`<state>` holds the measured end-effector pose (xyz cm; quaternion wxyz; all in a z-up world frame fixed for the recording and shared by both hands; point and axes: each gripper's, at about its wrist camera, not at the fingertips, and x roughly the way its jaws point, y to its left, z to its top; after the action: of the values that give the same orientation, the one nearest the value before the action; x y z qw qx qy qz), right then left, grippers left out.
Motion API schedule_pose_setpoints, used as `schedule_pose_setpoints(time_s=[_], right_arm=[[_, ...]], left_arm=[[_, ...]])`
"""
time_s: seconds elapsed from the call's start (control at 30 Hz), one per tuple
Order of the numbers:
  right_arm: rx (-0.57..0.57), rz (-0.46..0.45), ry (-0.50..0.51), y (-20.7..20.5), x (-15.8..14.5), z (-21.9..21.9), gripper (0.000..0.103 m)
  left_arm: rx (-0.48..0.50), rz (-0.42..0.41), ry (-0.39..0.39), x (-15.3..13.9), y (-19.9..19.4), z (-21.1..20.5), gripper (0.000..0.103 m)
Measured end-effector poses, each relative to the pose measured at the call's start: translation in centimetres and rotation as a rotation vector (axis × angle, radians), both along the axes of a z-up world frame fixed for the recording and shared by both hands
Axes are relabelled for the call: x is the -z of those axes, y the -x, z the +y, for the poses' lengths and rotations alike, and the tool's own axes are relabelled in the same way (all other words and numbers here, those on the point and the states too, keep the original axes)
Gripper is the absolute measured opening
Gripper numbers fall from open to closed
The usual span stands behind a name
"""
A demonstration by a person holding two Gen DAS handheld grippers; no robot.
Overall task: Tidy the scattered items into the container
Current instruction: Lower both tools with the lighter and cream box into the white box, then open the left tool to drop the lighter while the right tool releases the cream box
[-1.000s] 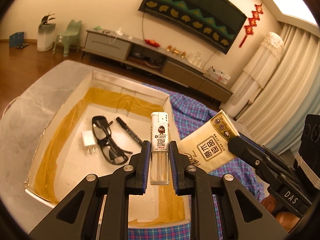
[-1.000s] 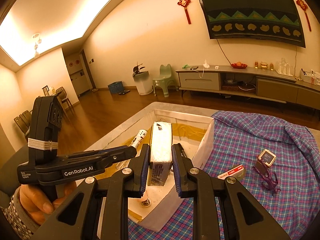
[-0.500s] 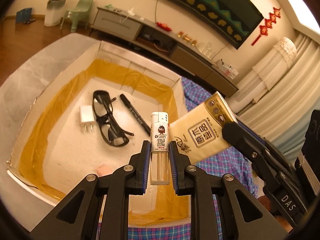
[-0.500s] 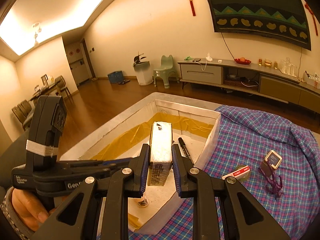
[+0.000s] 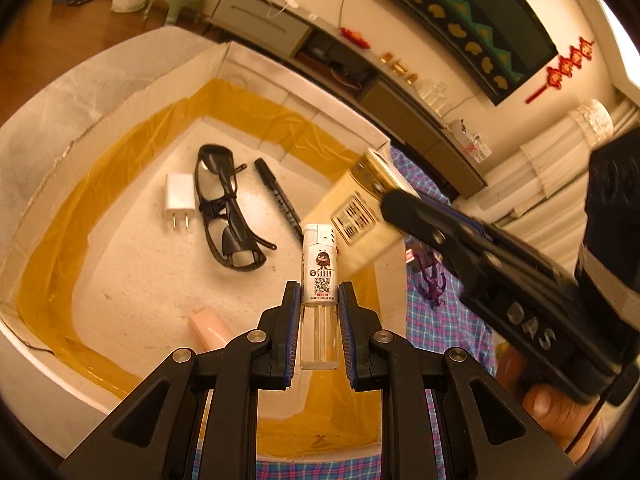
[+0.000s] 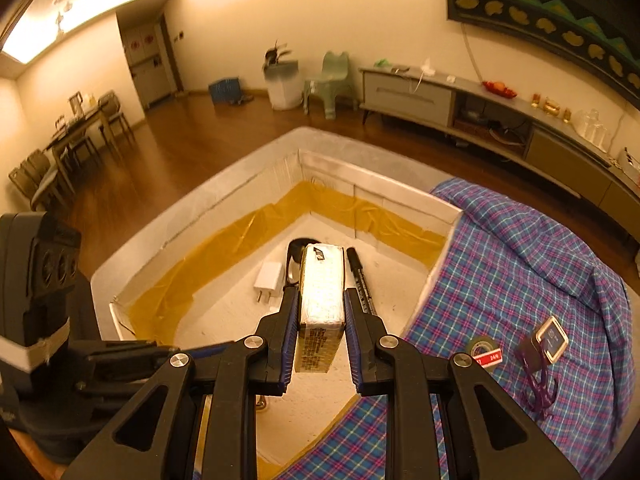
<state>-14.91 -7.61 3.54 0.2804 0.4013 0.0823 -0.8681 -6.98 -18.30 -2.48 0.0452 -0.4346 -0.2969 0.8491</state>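
My left gripper [image 5: 319, 304] is shut on a white lighter [image 5: 320, 276] and holds it above the white box [image 5: 120, 120] lined with yellow tape. My right gripper [image 6: 321, 312] is shut on a tissue pack [image 6: 322, 292], also above the box [image 6: 360, 184]; the pack shows in the left wrist view [image 5: 360, 216] at the box's right wall. Inside the box lie black glasses [image 5: 224, 208], a white charger plug [image 5: 180, 198], a black marker [image 5: 280, 200] and a pink item [image 5: 208, 330].
A blue plaid cloth [image 6: 540, 260] covers the table right of the box. On it lie a tape roll [image 6: 486, 350], a small square-faced gadget [image 6: 552, 338] and a purple clip [image 6: 538, 386]. The wooden floor and a TV cabinet lie beyond.
Both grippers have moved forward and tilted down over the box, carrying the lighter and the tissue pack. The right gripper has swung in over the box's right wall.
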Motion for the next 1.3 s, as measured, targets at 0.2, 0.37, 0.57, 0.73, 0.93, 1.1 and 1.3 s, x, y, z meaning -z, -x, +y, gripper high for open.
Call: schedule_pose_setpoints(time_s=[0.2, 0.37, 0.57, 0.73, 0.93, 1.1, 1.3], right_arm=[[-0.011, -0.093, -0.072, 2.9, 1.7, -1.3, 0.024], [-0.018, -0.131, -0.14, 4.5, 2.8, -2.3, 0.024], [0.006, -0.097, -0.213, 6.2, 2.5, -2.9, 0.024], [0.013, -0.038, -0.307, 7.2, 2.6, -3.5, 0.024], [0.02, -0.054, -0.361, 9.1, 4.1, -3.5, 0.024], [0.041, -0.091, -0.343, 10.6, 4.8, -2.7, 0.027], [0.062, -0.082, -0.318, 11.1, 4.6, -2.1, 0.03]], left_arm=[[-0.005, -0.03, 0.003, 0.6, 0.4, 0.4, 0.02], [0.002, -0.048, -0.007, 0.9, 0.6, 0.6, 0.02], [0.014, -0.055, -0.008, 1.2, 1.0, 1.0, 0.02], [0.022, -0.064, -0.003, 1.5, 1.3, 1.5, 0.02], [0.032, -0.081, 0.001, 1.9, 1.7, 2.1, 0.018], [0.038, -0.095, 0.017, 2.0, 2.0, 2.5, 0.029], [0.005, -0.092, 0.017, 1.9, 2.1, 1.5, 0.032]])
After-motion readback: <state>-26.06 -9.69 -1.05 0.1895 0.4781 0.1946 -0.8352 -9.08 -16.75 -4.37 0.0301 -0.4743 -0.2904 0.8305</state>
